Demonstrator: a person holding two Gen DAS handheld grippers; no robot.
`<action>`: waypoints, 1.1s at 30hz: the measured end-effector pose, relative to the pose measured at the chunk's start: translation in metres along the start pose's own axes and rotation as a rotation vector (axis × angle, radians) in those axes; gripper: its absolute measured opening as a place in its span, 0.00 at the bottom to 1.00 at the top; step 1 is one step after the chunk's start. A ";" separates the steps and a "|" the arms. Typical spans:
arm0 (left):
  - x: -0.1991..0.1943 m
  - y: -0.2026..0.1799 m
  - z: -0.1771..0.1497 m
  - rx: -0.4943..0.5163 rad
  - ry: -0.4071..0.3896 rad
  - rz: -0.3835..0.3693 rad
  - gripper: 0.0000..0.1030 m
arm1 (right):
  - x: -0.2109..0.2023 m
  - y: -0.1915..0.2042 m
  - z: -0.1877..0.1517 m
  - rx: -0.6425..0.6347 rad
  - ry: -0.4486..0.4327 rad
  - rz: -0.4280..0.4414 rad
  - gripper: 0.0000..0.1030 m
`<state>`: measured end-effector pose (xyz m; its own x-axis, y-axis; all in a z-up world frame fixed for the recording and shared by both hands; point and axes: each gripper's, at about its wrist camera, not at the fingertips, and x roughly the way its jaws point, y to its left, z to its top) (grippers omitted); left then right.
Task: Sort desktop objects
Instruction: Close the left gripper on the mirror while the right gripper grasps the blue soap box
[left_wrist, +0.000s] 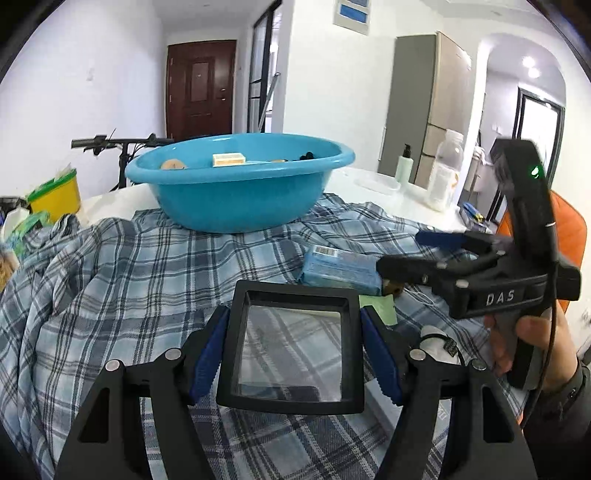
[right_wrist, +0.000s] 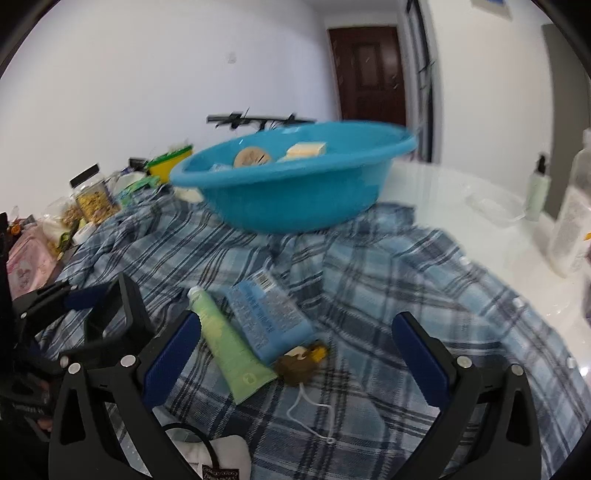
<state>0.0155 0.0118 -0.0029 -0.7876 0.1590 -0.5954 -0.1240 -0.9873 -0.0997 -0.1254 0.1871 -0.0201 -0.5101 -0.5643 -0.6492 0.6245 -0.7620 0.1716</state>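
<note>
My left gripper (left_wrist: 293, 349) is shut on a black-framed rectangular magnifier (left_wrist: 291, 343) and holds it above the plaid cloth (left_wrist: 147, 266). A blue basin (left_wrist: 240, 181) stands behind on the cloth and holds a yellow box and other small items; it also shows in the right wrist view (right_wrist: 295, 177). My right gripper (right_wrist: 295, 354) is open and empty above a green tube (right_wrist: 229, 343), a blue packet (right_wrist: 266, 317) and a small brown toy (right_wrist: 299, 363). The right gripper also shows in the left wrist view (left_wrist: 432, 254), over the blue packet (left_wrist: 340, 269).
A white table (right_wrist: 461, 192) lies under the cloth. A clear bottle (left_wrist: 445, 170), a pump bottle (left_wrist: 404, 162) and a clear tray (left_wrist: 376, 181) stand at the back right. Jars and snack bags (right_wrist: 88, 199) crowd the left side. A yellow container (left_wrist: 55, 192) stands at the far left.
</note>
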 end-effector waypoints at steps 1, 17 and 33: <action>0.000 0.002 0.000 -0.007 -0.001 -0.006 0.70 | 0.005 -0.001 0.000 0.002 0.026 0.004 1.00; -0.004 0.000 0.000 0.000 -0.020 -0.011 0.70 | 0.043 0.009 0.009 -0.117 0.149 -0.009 0.73; -0.006 0.003 0.000 -0.017 -0.035 -0.026 0.70 | 0.052 0.028 0.006 -0.212 0.176 -0.093 0.41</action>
<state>0.0196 0.0079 0.0003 -0.8048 0.1844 -0.5642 -0.1348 -0.9825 -0.1289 -0.1384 0.1346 -0.0444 -0.4723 -0.4172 -0.7765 0.6991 -0.7138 -0.0417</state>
